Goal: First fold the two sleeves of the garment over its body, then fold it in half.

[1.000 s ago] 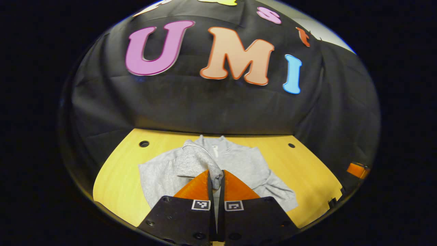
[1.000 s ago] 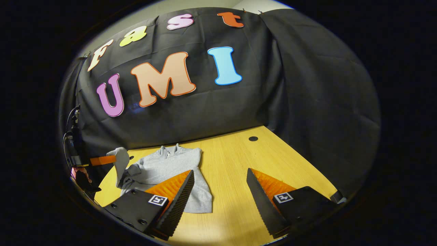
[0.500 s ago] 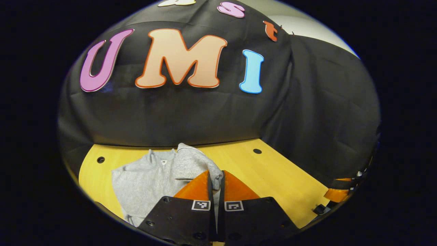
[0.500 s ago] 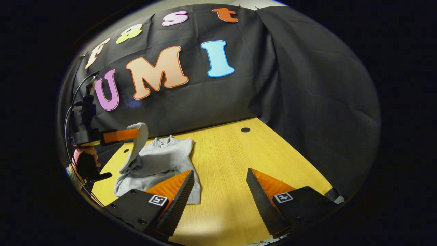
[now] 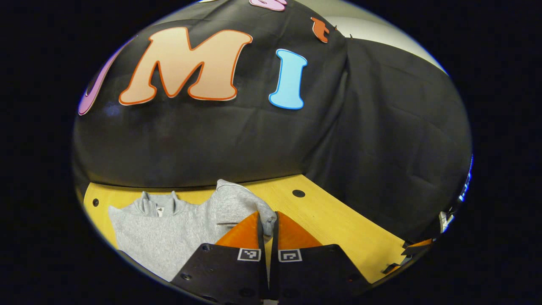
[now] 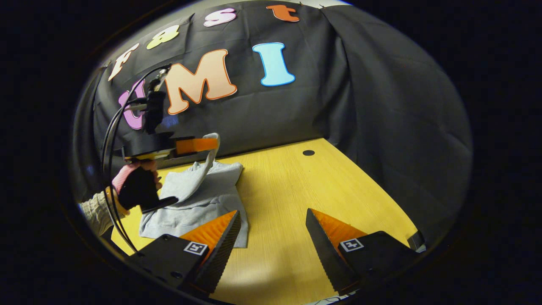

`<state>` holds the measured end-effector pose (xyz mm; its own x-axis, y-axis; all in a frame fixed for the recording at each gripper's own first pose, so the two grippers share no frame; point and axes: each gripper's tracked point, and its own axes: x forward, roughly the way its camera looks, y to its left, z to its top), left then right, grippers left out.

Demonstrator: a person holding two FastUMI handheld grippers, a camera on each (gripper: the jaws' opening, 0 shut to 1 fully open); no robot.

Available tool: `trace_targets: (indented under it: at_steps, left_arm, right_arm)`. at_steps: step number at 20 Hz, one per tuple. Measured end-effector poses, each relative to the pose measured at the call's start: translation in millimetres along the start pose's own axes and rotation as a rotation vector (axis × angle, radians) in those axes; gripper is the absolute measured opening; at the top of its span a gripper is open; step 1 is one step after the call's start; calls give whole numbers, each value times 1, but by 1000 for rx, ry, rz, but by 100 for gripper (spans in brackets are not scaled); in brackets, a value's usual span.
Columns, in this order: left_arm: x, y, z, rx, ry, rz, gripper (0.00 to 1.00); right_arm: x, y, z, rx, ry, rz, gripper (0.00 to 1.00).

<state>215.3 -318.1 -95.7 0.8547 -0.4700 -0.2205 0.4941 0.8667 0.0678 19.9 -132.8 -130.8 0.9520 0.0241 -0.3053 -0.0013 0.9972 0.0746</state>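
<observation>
Sleeve (image 5: 237, 203) of the grey sweatshirt (image 5: 161, 233) is clamped in the left gripper (image 5: 267, 222), carried higher and farther across the body than a second ago. Right gripper (image 6: 273, 231) hovers over the table (image 6: 296, 199), fingers spread wide, holding nothing.

Both views look low across the table (image 6: 292, 199) toward the cloth wall, sharing the garment (image 5: 169, 231).

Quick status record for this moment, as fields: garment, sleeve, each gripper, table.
garment: grey sweatshirt lying on the table, collar toward the booth wall
sleeve: sleeve cuff pinched and lifted above the body
left gripper: left gripper shut on the cuff, held by a hand
right gripper: right gripper open, holding nothing, over bare table beside the sweatshirt
table: yellow wooden table
</observation>
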Motion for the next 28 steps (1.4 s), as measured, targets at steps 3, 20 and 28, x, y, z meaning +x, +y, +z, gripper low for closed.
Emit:
trace_targets:
  at_steps: [3,20,28]
  left_arm:
    - [28,0,-16,1,26,-2,0]
    - [-33,85,-14,16,3,147,95]
    - [-171,190,-62,-32,47,392,95]
  right_arm:
    - [2,5,-12,6,26,17,97]
    - [29,50,-29,-19,76,115,97]
    - [50,103,-57,-35,138,196,97]
